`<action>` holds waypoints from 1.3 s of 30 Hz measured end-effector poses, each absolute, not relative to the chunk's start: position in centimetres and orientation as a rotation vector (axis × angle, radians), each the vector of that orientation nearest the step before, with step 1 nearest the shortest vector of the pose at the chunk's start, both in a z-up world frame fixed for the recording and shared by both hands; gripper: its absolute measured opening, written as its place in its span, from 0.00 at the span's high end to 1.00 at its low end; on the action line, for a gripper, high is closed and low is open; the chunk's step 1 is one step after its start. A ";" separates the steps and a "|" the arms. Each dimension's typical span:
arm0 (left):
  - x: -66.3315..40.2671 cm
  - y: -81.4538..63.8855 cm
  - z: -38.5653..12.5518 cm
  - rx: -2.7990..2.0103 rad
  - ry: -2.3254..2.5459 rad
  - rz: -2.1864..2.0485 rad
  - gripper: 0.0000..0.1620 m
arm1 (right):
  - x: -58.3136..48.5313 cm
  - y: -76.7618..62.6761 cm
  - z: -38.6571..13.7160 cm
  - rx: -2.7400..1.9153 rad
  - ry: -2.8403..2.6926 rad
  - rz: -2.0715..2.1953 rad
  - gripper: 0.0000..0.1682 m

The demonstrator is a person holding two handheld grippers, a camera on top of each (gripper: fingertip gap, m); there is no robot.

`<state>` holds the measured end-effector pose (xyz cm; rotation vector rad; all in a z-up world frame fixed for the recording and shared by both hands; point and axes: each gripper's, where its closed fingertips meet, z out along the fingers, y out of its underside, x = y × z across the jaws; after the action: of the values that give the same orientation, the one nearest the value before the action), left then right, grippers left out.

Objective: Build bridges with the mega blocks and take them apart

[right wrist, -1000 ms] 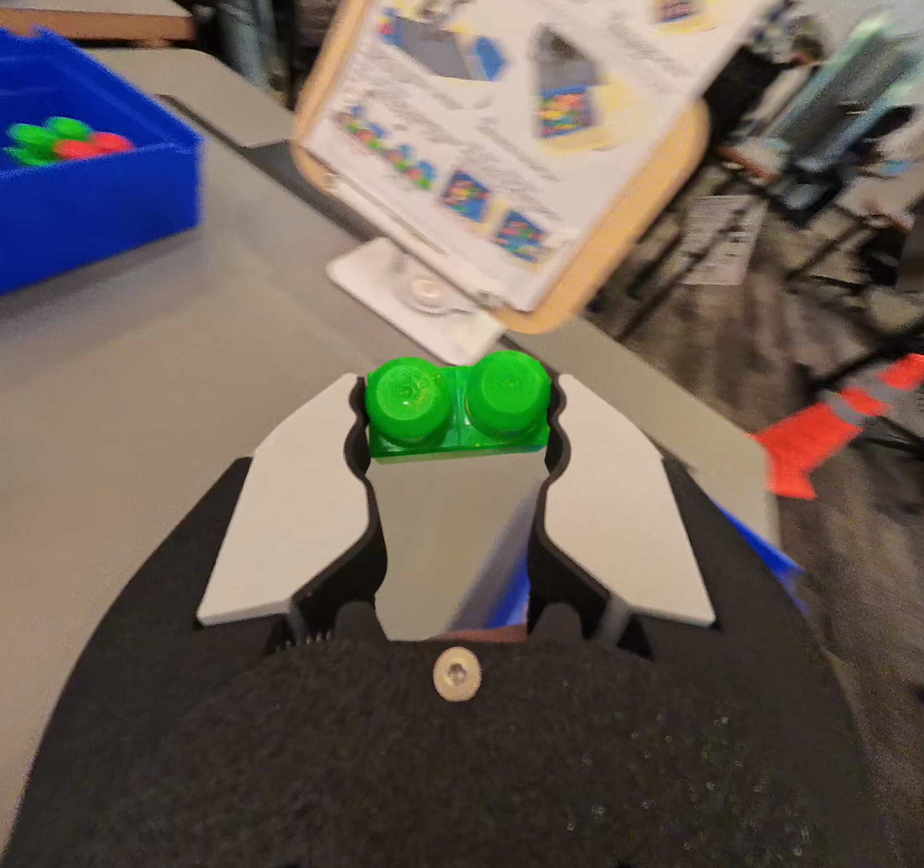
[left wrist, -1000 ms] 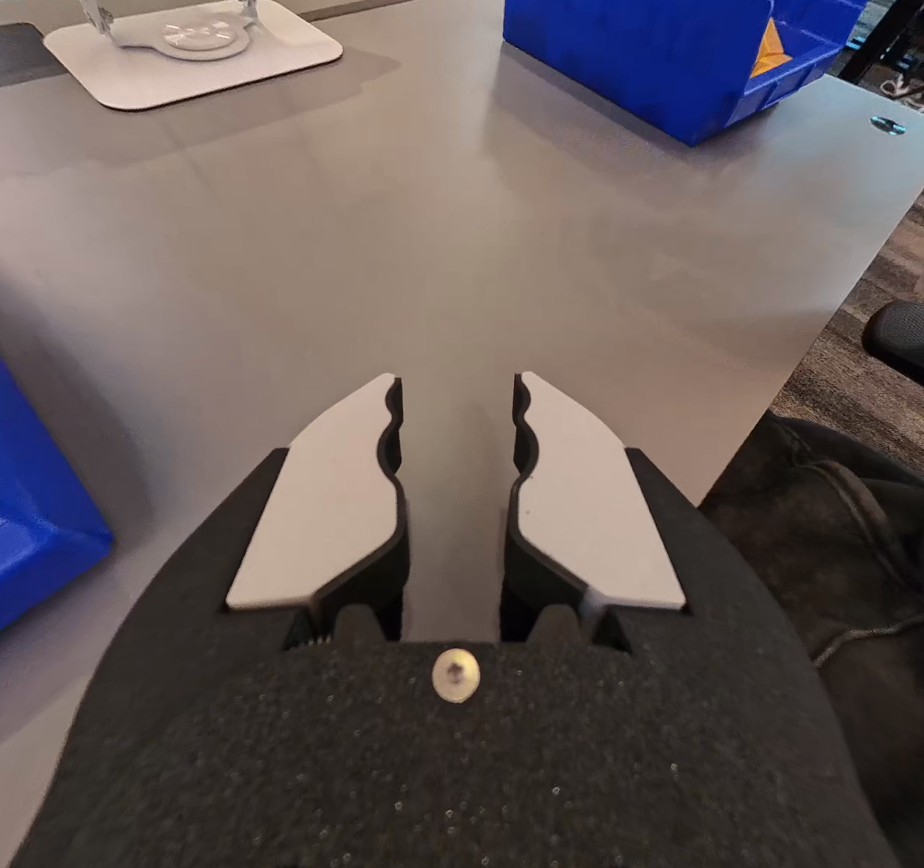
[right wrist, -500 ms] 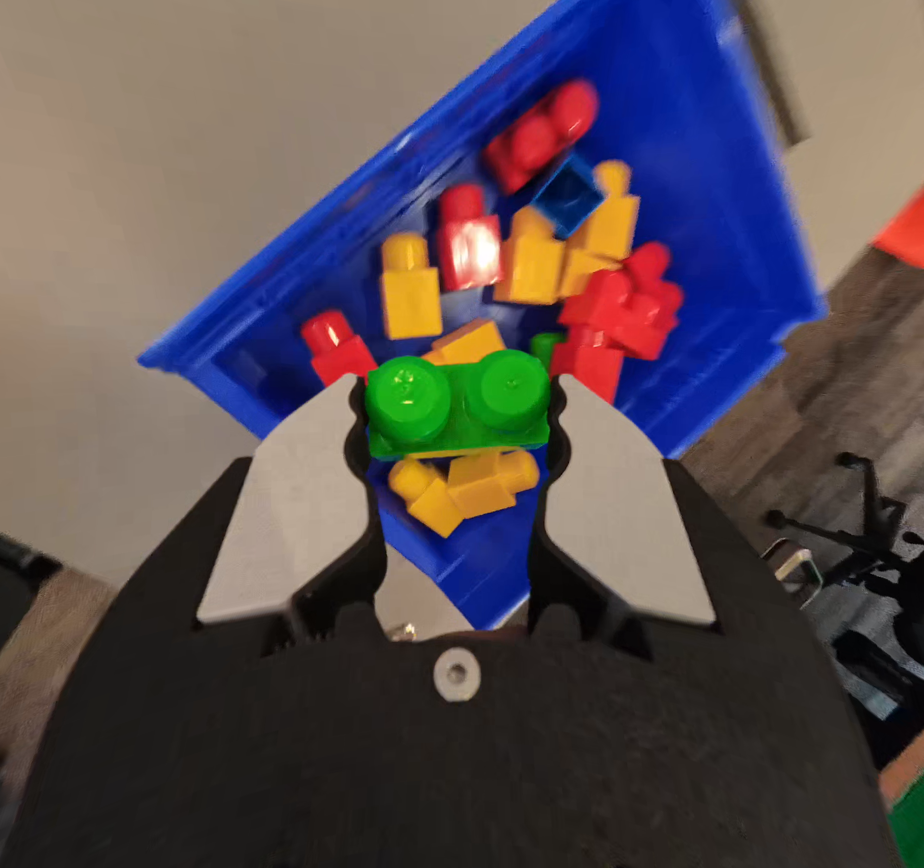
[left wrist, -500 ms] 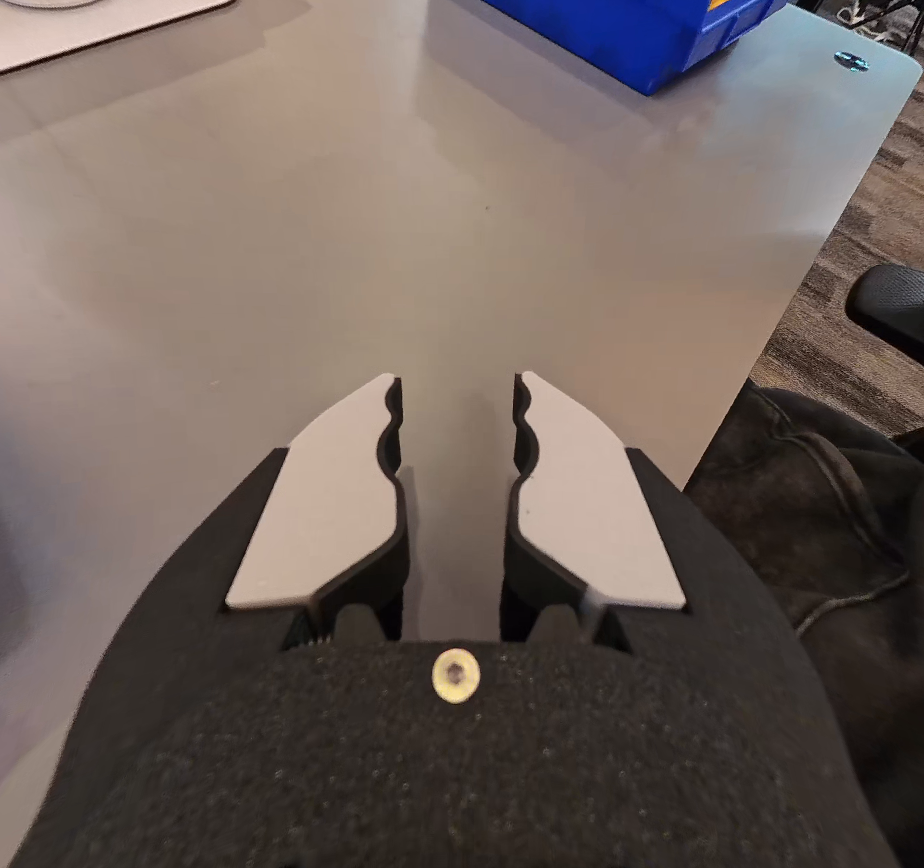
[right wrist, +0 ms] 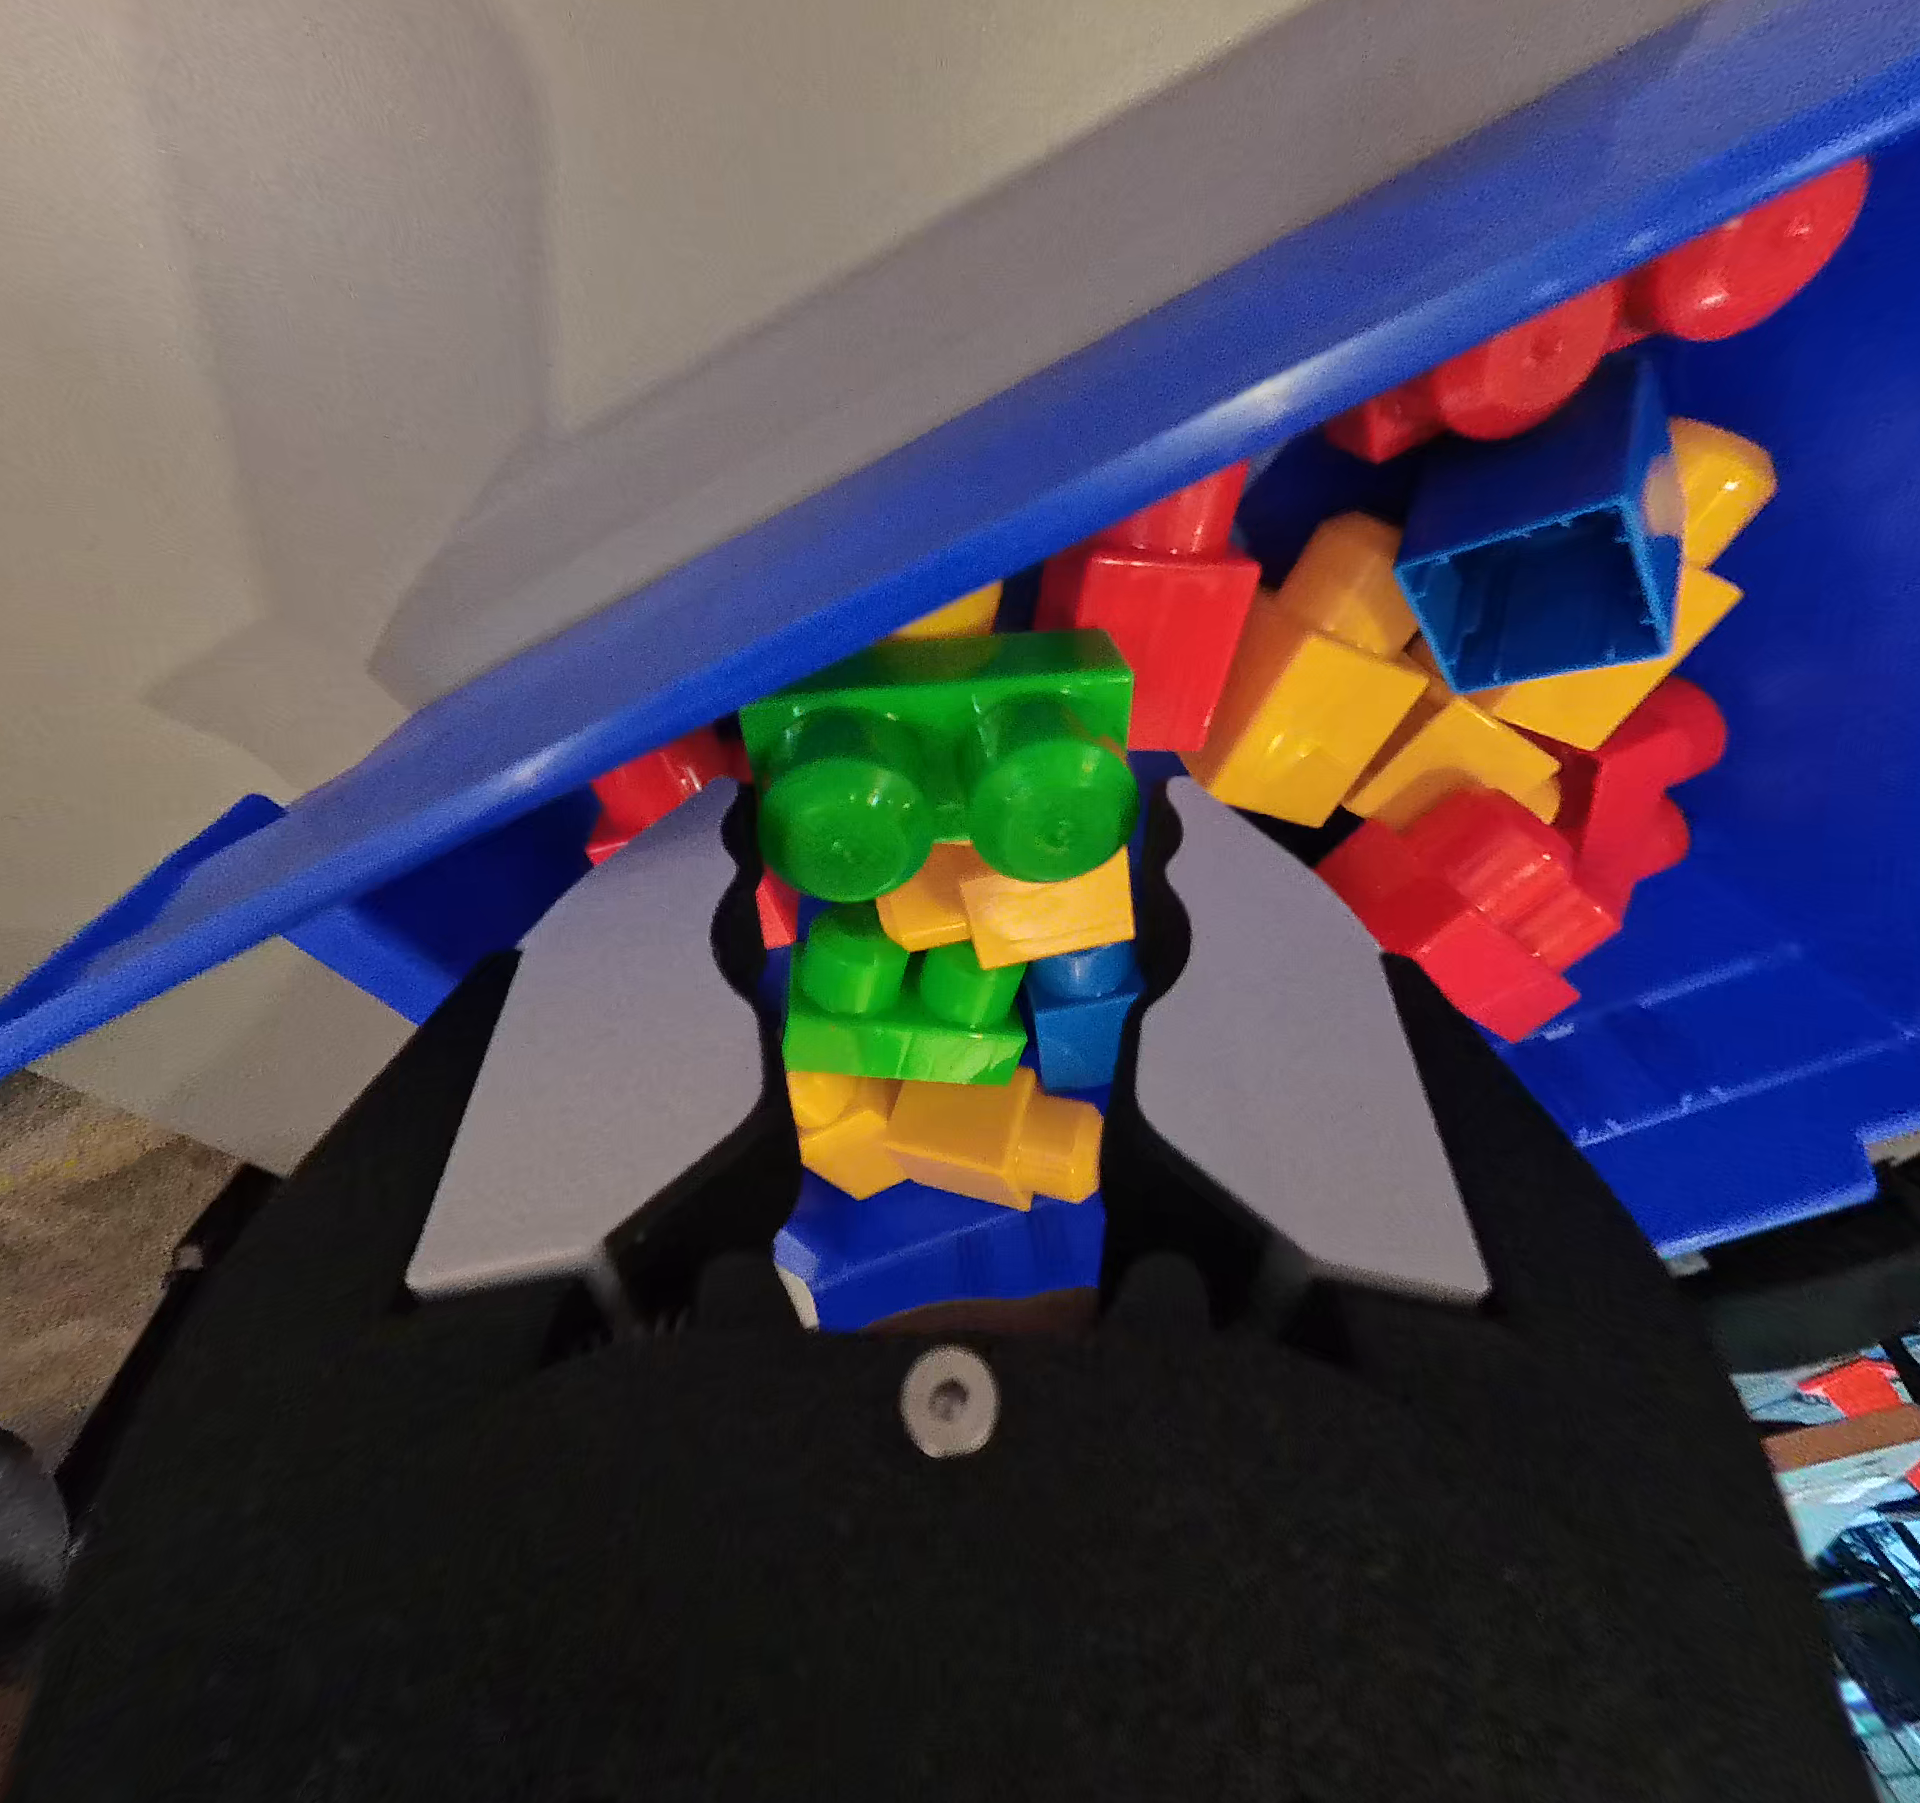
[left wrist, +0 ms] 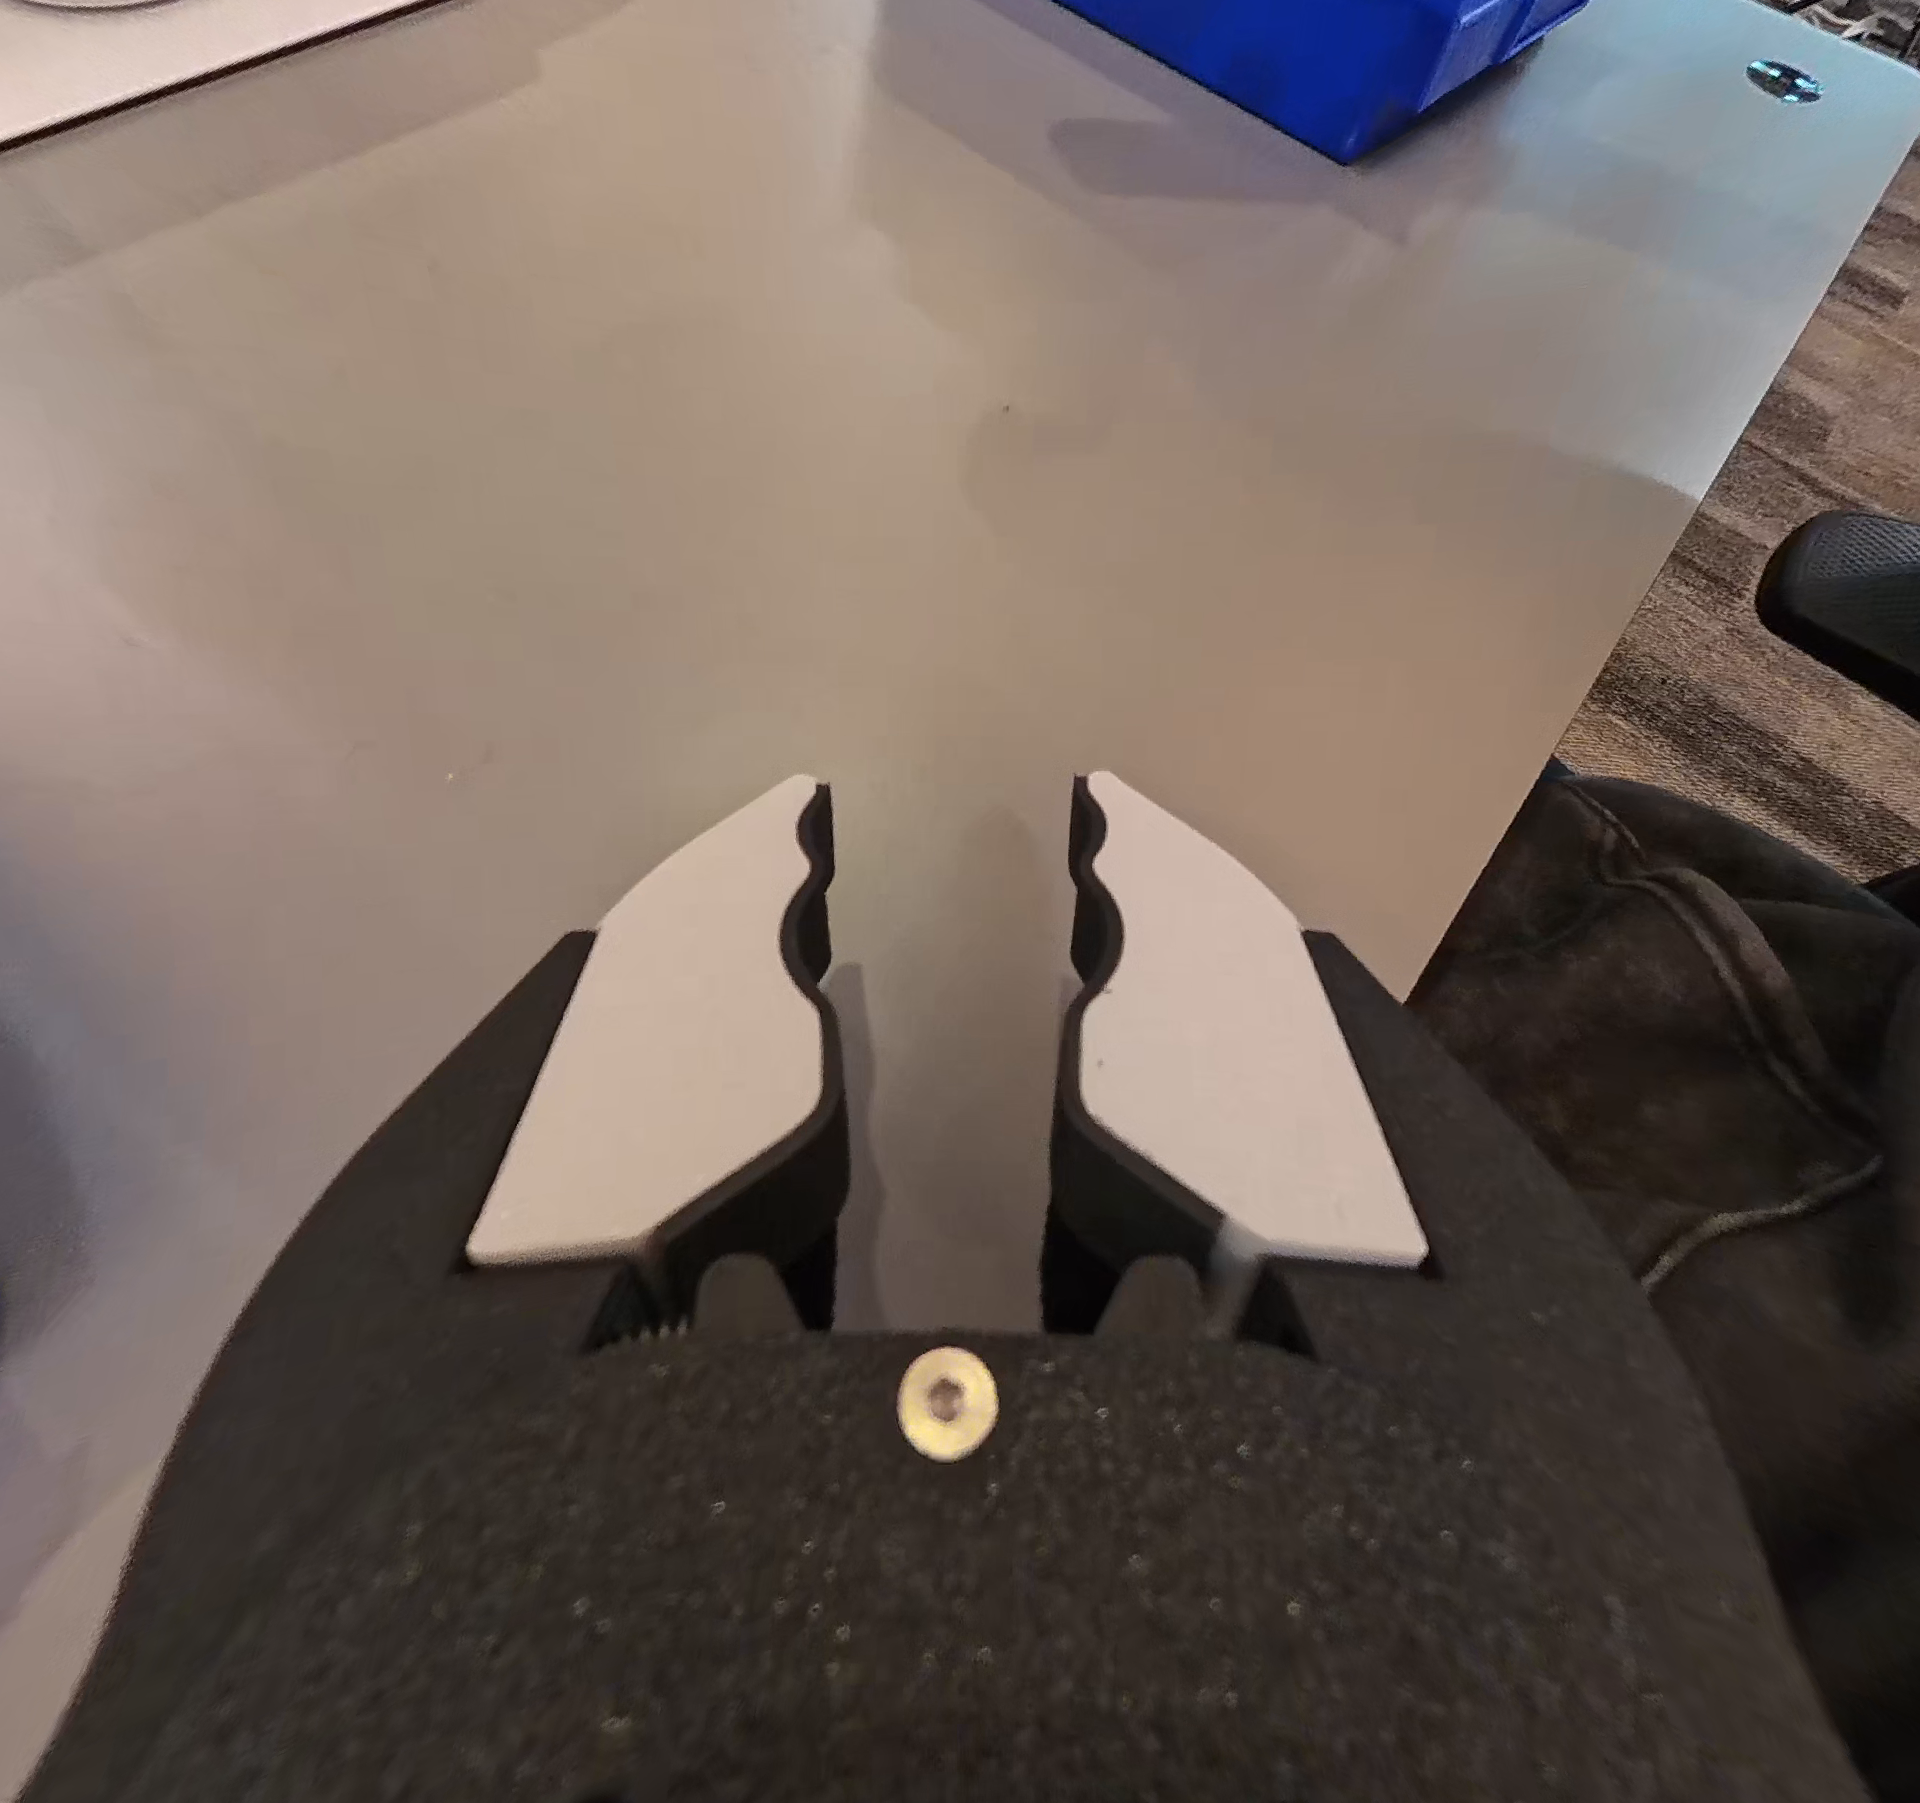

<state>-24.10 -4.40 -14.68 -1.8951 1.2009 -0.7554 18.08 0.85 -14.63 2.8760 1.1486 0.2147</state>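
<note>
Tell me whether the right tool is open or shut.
Open: the right tool has released the green two-stud plastic block, gaps showing beside it.

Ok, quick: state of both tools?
Left tool: open, empty.
Right tool: cannot tell; green two-stud block at its tips, grip unclear.

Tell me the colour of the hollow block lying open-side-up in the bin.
Blue, a darker blue block among yellow and red ones; the right wrist view shows it best.

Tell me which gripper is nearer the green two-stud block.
Right. The right gripper is open directly over the green two-stud block above the bin; the left gripper hovers over bare table.
</note>
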 end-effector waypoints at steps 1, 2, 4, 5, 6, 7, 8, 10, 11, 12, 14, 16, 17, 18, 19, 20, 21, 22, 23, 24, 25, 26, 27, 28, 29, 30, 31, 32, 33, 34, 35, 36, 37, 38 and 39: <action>-24.2 -4.4 -14.7 -1.896 1.200 -0.753 0.73 | 18.2 1.1 -14.1 2.902 1.147 0.234 0.57; -24.3 -4.4 -14.7 -1.895 1.198 -0.749 0.73 | 18.4 1.3 -13.2 2.943 1.137 0.270 0.56; -24.5 -4.3 -14.6 -1.896 1.191 -0.744 0.73 | 18.5 1.6 -9.9 3.075 1.123 0.379 0.56; -24.6 -4.2 -14.6 -1.896 1.185 -0.742 0.73 | 18.3 1.8 -7.5 3.170 1.127 0.478 0.56; -24.7 -4.1 -14.5 -1.897 1.179 -0.743 0.73 | 17.6 1.8 -4.7 3.291 1.136 0.564 0.57; -24.8 -4.0 -14.5 -1.898 1.173 -0.743 0.73 | 16.2 1.6 -2.0 3.432 1.161 0.601 0.58; -24.8 -4.0 -14.4 -1.900 1.166 -0.742 0.73 | 14.1 1.1 0.5 3.579 1.216 0.573 0.60; -25.0 -3.8 -14.4 -1.903 1.158 -0.740 0.73 | 8.0 -0.8 3.6 3.832 1.414 0.290 0.62; -25.0 -3.7 -14.4 -1.902 1.155 -0.738 0.73 | 4.4 -2.1 4.0 3.891 1.549 0.055 0.64; -25.0 -3.7 -14.3 -1.900 1.152 -0.734 0.73 | 0.8 -3.4 3.7 3.907 1.658 -0.222 0.64; -25.1 -3.4 -14.2 -1.897 1.138 -0.724 0.73 | -5.8 -5.7 1.6 3.861 1.750 -0.800 0.64; -25.2 -3.2 -13.9 -1.898 1.114 -0.726 0.73 | -10.7 -6.5 -2.0 3.842 1.579 -1.269 0.65; -25.2 -3.1 -13.7 -1.898 1.101 -0.732 0.72 | -12.4 -6.5 -4.2 3.843 1.448 -1.384 0.64; -25.2 -3.1 -13.6 -1.897 1.094 -0.744 0.72 | -13.5 -6.3 -6.0 3.874 1.269 -1.495 0.66; -25.2 -3.2 -13.5 -1.899 1.095 -0.757 0.72 | -14.4 -6.4 -7.4 3.857 1.116 -1.631 0.67; -25.3 -3.2 -13.4 -1.903 1.099 -0.768 0.74 | -14.9 -6.5 -8.4 3.835 1.023 -1.666 0.67; -25.3 -3.2 -13.3 -1.905 1.098 -0.777 0.74 | -14.8 -6.4 -9.0 3.869 0.931 -1.640 0.67; -25.3 -3.2 -13.1 -1.903 1.089 -0.786 0.74 | -14.6 -6.3 -9.1 3.915 0.868 -1.627 0.67; -25.4 -3.1 -12.9 -1.904 1.079 -0.790 0.73 | -14.6 -6.2 -9.3 3.930 0.852 -1.621 0.67; -25.6 -2.9 -12.8 -1.912 1.065 -0.787 0.72 | -14.7 -6.2 -9.7 3.921 0.862 -1.590 0.67; -25.8 -2.7 -12.7 -1.919 1.048 -0.786 0.70 | -14.8 -6.2 -10.1 3.914 0.894 -1.545 0.66; -26.0 -2.5 -12.4 -1.921 1.030 -0.789 0.70 | -14.8 -6.2 -10.3 3.919 0.931 -1.496 0.66; -26.3 -2.3 -11.9 -1.918 1.009 -0.786 0.70 | -14.6 -6.1 -10.3 3.943 0.952 -1.446 0.66; -26.8 -1.8 -11.2 -1.909 0.983 -0.768 0.70 | -14.3 -6.1 -10.3 3.964 0.957 -1.405 0.66; -27.5 -1.2 -10.3 -1.898 0.954 -0.738 0.70 | -14.1 -6.1 -10.2 3.969 0.959 -1.390 0.67; -28.5 -0.2 -9.3 -1.889 0.922 -0.693 0.70 | -14.1 -6.2 -10.1 3.965 0.960 -1.395 0.67; -29.7 1.1 -8.0 -1.879 0.877 -0.640 0.71 | -14.0 -6.2 -10.0 3.970 0.953 -1.398 0.67; -31.1 2.6 -6.7 -1.872 0.817 -0.590 0.72 | -13.9 -6.2 -10.0 3.976 0.951 -1.394 0.67; -32.6 4.3 -5.6 -1.881 0.760 -0.548 0.72 | -13.9 -6.3 -10.1 3.976 0.958 -1.381 0.67; -33.9 5.9 -4.8 -1.908 0.715 -0.515 0.72 | -14.0 -6.3 -10.1 3.971 0.974 -1.372 0.67; -35.1 7.7 -4.2 -1.935 0.673 -0.485 0.72 | -14.1 -6.4 -10.2 3.966 0.995 -1.366 0.67; -36.3 9.7 -3.8 -1.965 0.631 -0.446 0.72 | -14.2 -6.4 -10.2 3.966 1.016 -1.358 0.67; -37.5 11.7 -3.8 -2.000 0.595 -0.398 0.72 | -14.4 -6.5 -10.2 3.964 1.042 -1.344 0.67; -38.5 13.7 -4.0 -2.036 0.564 -0.349 0.72 | -14.5 -6.6 -10.2 3.960 1.078 -1.326 0.67; -39.3 15.6 -4.6 -2.077 0.536 -0.307 0.72 | -14.6 -6.7 -10.3 3.959 1.115 -1.301 0.67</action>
<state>-39.29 15.65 -4.56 -2.0773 0.5362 -0.3068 -14.63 -6.66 -10.26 3.9586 1.1153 -1.3013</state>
